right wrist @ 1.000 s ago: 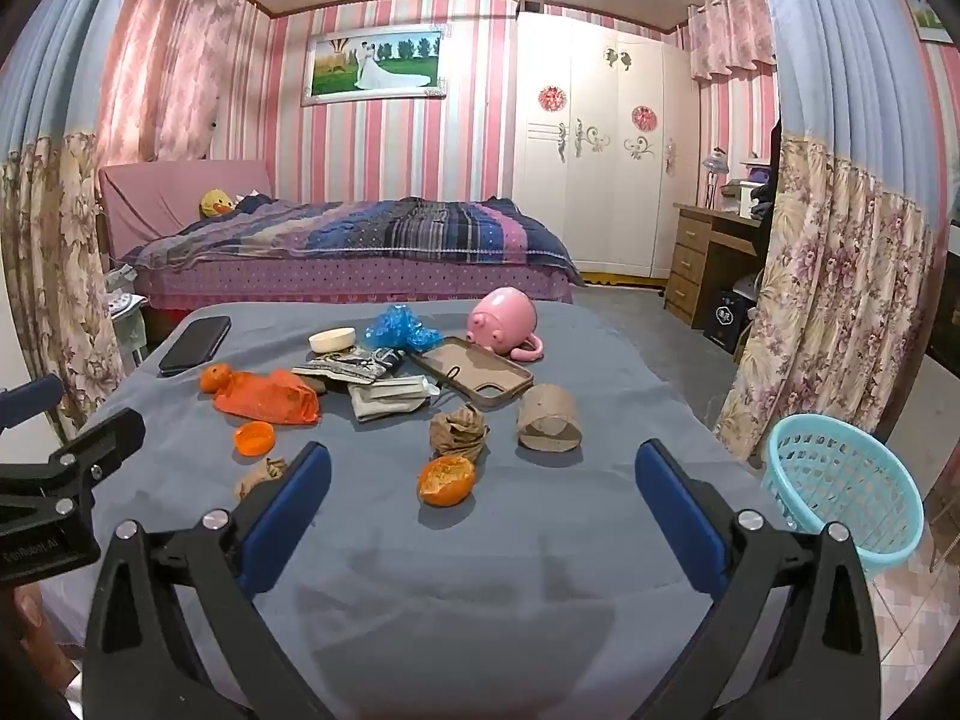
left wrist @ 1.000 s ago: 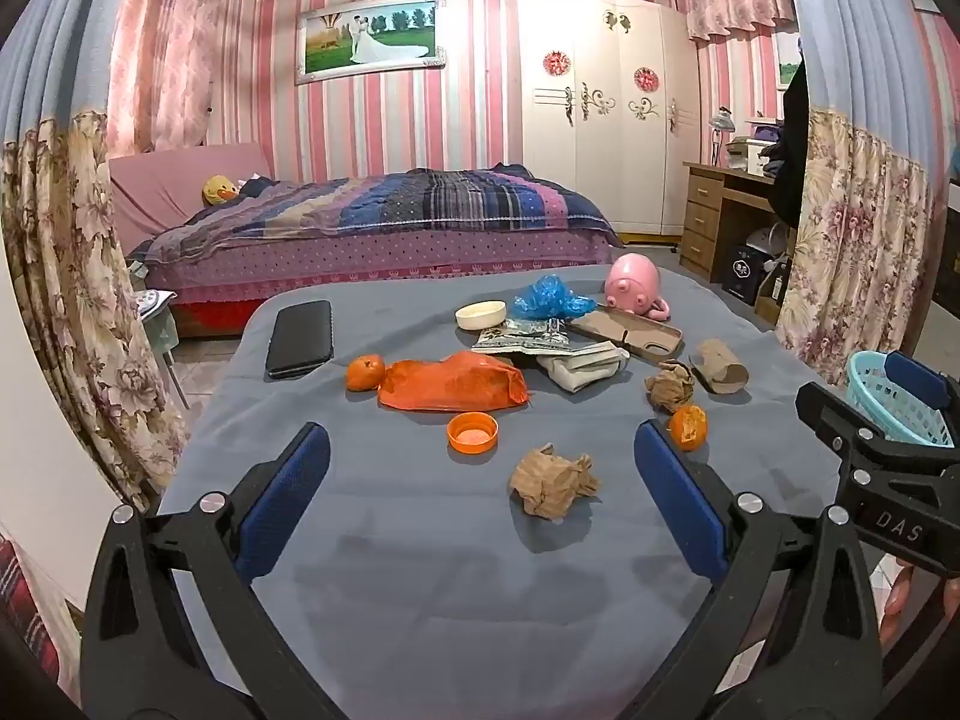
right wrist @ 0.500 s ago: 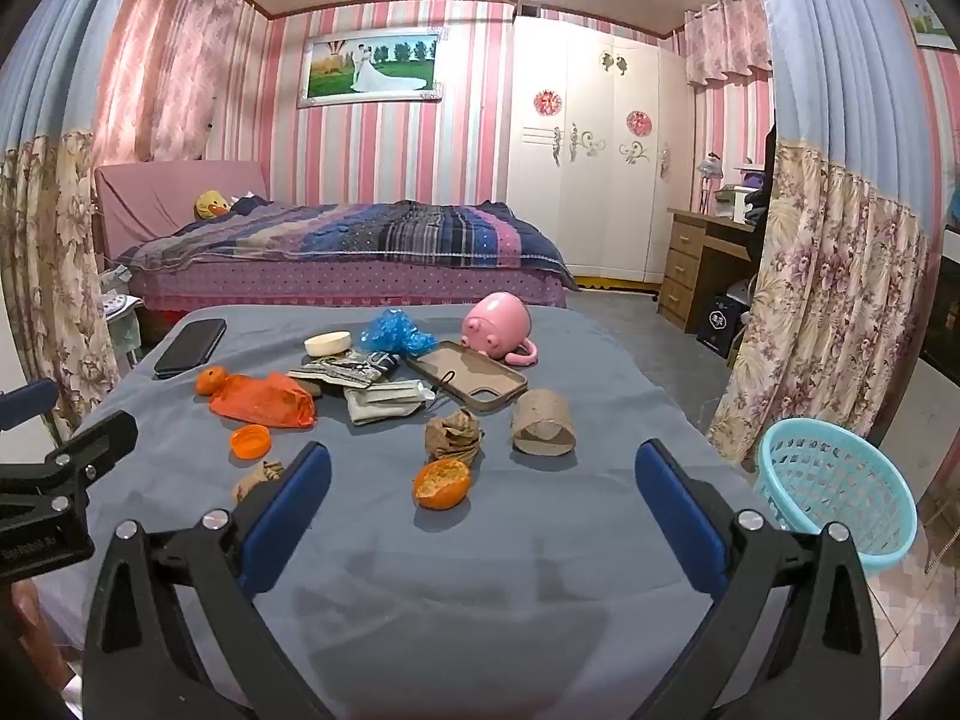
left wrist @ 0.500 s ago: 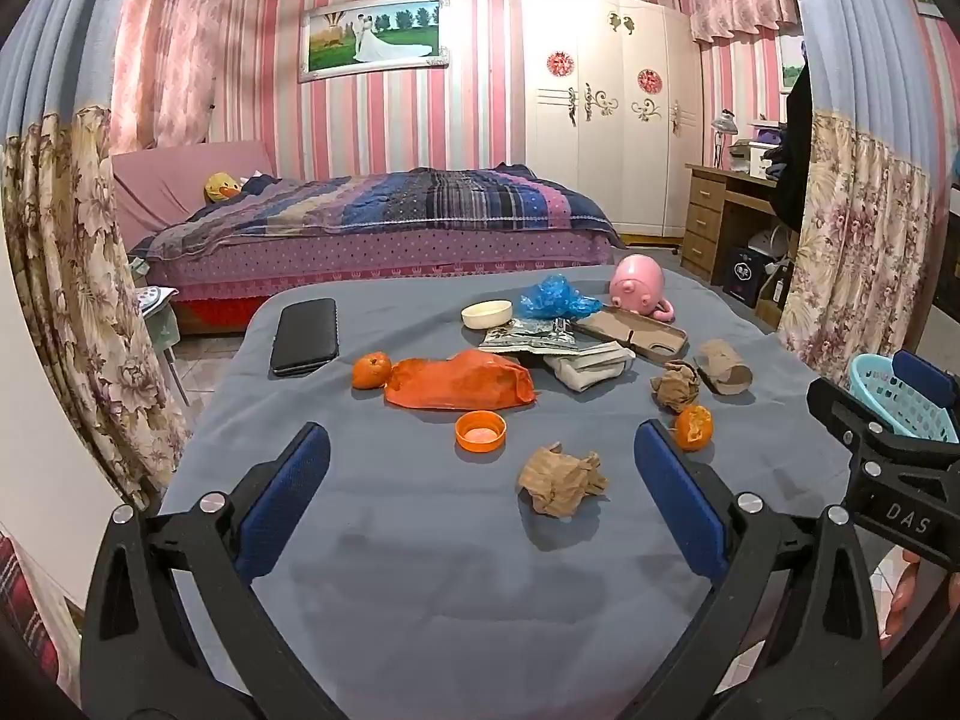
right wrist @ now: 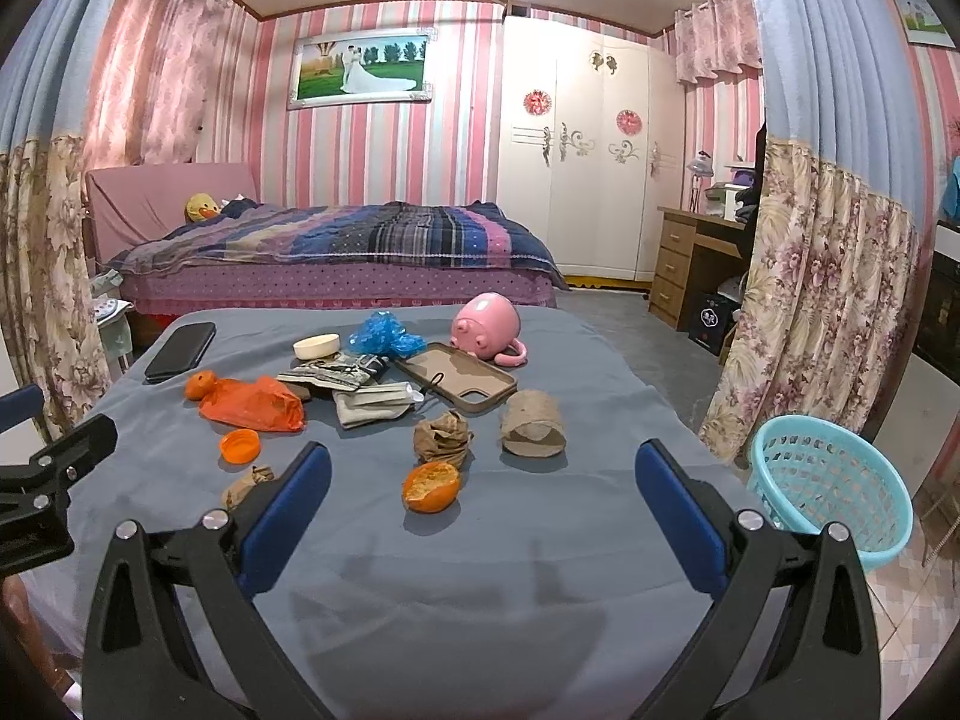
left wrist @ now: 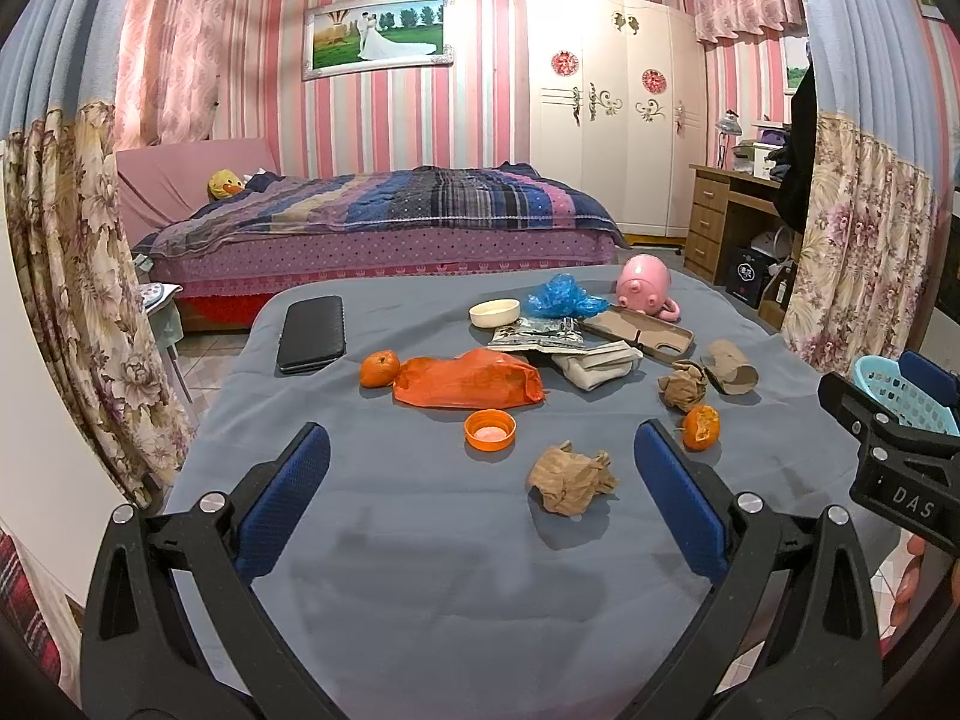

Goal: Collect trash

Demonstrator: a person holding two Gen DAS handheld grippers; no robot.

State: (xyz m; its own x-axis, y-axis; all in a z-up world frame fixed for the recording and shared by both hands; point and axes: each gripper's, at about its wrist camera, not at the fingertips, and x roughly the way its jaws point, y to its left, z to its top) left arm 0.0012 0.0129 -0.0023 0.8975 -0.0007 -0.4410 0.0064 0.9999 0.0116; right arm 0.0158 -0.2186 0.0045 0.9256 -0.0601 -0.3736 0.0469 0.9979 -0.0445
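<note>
Trash lies scattered on a grey-clothed table (left wrist: 420, 570). Nearest my open left gripper (left wrist: 480, 504) are a crumpled brown paper ball (left wrist: 570, 477) and an orange bottle cap (left wrist: 490, 429). Farther back sit an orange plastic bag (left wrist: 471, 381), a whole tangerine (left wrist: 379, 368), a blue plastic wad (left wrist: 561, 296) and a foil wrapper (left wrist: 537, 337). My right gripper (right wrist: 480, 504) is open above the near table edge, with a half-peeled orange (right wrist: 431, 485), a second paper ball (right wrist: 443, 435) and a cardboard tube (right wrist: 533, 431) ahead of it. Both grippers hold nothing.
A turquoise mesh basket (right wrist: 831, 483) stands on the floor right of the table. A black phone (left wrist: 312, 331), a brown phone case (right wrist: 459, 377), a pink mug (right wrist: 489, 323) and a cream lid (right wrist: 316, 346) also lie on the table. A bed (left wrist: 384, 222) is behind.
Both cameras have drifted slightly, so the table items sit a little lower and to the right in view. Both grippers remain open and nothing on the table has moved.
</note>
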